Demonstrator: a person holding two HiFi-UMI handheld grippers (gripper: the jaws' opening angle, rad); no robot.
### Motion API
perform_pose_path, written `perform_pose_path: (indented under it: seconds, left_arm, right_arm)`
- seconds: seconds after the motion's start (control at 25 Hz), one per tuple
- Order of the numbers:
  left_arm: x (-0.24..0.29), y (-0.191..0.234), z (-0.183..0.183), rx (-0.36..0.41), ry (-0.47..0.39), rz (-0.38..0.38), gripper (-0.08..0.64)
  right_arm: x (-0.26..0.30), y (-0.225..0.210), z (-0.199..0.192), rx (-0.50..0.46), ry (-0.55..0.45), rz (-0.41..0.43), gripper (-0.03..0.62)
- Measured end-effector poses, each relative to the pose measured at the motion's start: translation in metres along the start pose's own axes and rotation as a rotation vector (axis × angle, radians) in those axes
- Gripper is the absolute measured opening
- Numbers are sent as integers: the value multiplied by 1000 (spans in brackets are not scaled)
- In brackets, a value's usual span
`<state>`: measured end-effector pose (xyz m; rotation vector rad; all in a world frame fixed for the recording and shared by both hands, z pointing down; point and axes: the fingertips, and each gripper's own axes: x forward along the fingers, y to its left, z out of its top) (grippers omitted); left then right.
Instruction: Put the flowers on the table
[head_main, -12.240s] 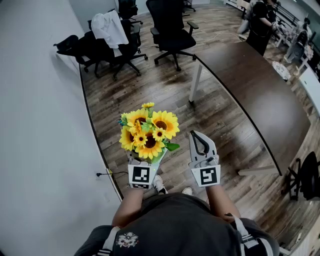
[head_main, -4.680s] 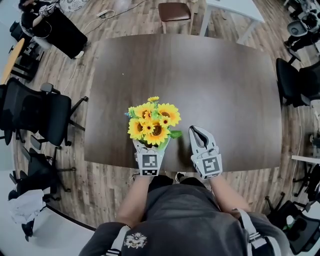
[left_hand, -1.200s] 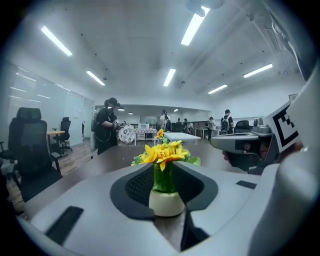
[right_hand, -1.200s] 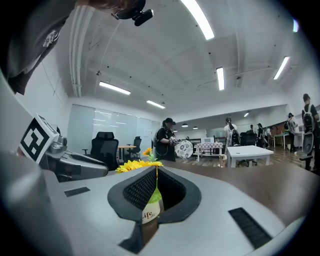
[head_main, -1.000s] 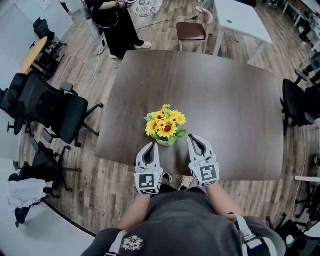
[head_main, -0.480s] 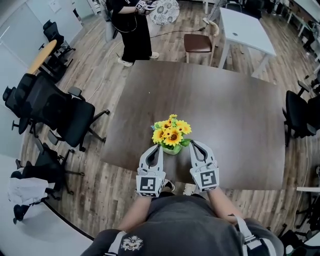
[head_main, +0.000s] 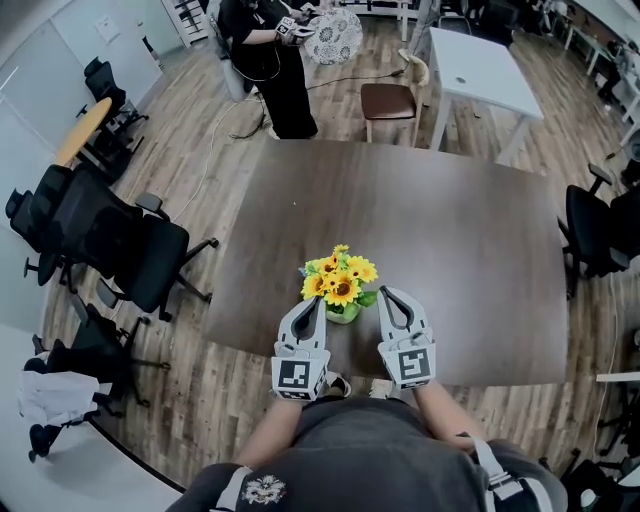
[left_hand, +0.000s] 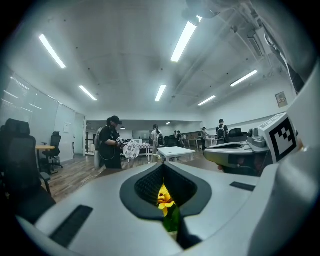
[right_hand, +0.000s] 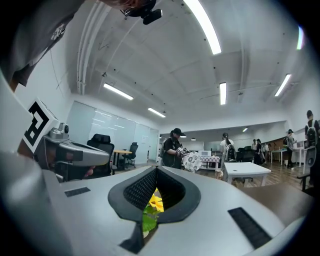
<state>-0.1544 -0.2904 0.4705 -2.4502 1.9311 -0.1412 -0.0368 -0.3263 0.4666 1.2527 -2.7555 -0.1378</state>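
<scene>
Head view: sunflower bunch (head_main: 340, 283) stands upright in a small pale-green pot on the dark brown surface (head_main: 460, 230), close to the near edge and left of the middle. At that edge the left gripper (head_main: 312, 300) and right gripper (head_main: 386, 293) sit side by side, 1 on each flank of the bunch, tips just beside the pot. Can't tell from above whether either touches it. Neither one holds it. Left gripper view: jaws closed, tips met, only the teardrop gap behind the tips is clear. 1 yellow bloom and a green leaf show through that gap, nothing clamped. Right gripper view: same picture, jaws closed tip to tip, yellow bloom and green leaves seen through the gap, nothing pinched. Each gripper view catches the other gripper's marker cube at its side edge. Around the surface: person in black (head_main: 270, 60) standing past the far left corner, holding a round white patterned object (head_main: 335, 35). Brown-seated chair (head_main: 387, 100) at the far edge, white table (head_main: 478, 70) beyond it, black office chairs (head_main: 110, 235) off to the left, wood-plank floor (head_main: 210, 130) all round.
</scene>
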Motion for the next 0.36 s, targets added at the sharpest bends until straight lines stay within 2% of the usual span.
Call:
perform_pose_path:
  seconds: [0.24, 0.36]
  left_arm:
    - [7, -2, 9, 3, -9, -7, 8]
    - [9, -3, 6, 3, -10, -19, 8]
  right_arm:
    - [-3, -10, 2, 3, -3, -28, 25]
    - [-2, -11, 6, 16, -43, -34, 25]
